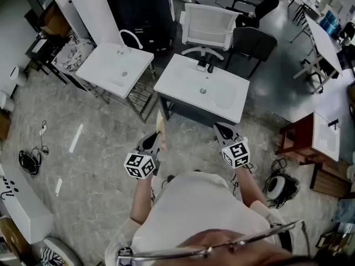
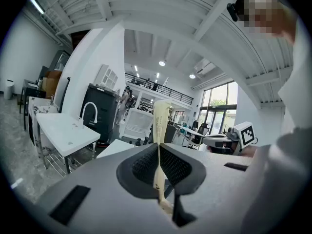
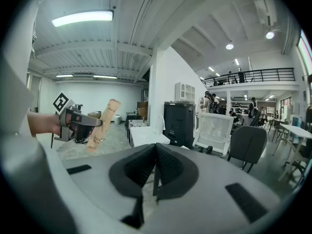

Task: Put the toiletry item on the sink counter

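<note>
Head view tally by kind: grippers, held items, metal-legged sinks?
Grippers: 2 (left gripper, right gripper)
Held items: 1 (toiletry packet, in the left gripper)
Metal-legged sinks: 2 (left sink, centre sink)
Total: 5

Grey claws, checkered marker cubes, seemingly white shirt

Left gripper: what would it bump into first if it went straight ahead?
Probably the near corner of the middle sink counter; the left gripper, shut on a beige packet, points about there, though depth is unclear.
</note>
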{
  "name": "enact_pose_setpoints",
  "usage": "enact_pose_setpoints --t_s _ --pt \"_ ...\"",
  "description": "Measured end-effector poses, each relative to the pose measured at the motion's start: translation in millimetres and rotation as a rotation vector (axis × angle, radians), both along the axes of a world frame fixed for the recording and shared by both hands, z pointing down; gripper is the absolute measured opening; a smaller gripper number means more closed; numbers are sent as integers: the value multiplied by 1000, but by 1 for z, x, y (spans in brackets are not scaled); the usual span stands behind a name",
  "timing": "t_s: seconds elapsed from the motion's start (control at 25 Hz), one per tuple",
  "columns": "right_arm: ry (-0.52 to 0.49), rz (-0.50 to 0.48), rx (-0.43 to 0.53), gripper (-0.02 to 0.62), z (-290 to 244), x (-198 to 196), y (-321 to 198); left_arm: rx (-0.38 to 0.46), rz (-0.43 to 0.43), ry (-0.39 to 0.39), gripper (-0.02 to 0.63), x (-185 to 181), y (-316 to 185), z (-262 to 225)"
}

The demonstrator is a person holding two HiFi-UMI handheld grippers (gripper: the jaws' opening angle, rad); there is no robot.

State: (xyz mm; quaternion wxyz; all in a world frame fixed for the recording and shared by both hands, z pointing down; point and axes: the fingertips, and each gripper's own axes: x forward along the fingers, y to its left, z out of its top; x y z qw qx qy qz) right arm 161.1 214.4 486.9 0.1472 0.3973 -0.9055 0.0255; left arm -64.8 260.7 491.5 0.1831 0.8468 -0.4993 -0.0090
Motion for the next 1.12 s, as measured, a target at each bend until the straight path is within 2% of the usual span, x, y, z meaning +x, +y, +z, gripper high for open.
enact_pose_setpoints --t_s 0.48,1.12 --pt "-3 2 0 6 -3 -5 7 -8 5 -3 8 -3 8 2" --pt "-2 95 -48 6 9 -23 25 -22 43 6 8 -29 25 11"
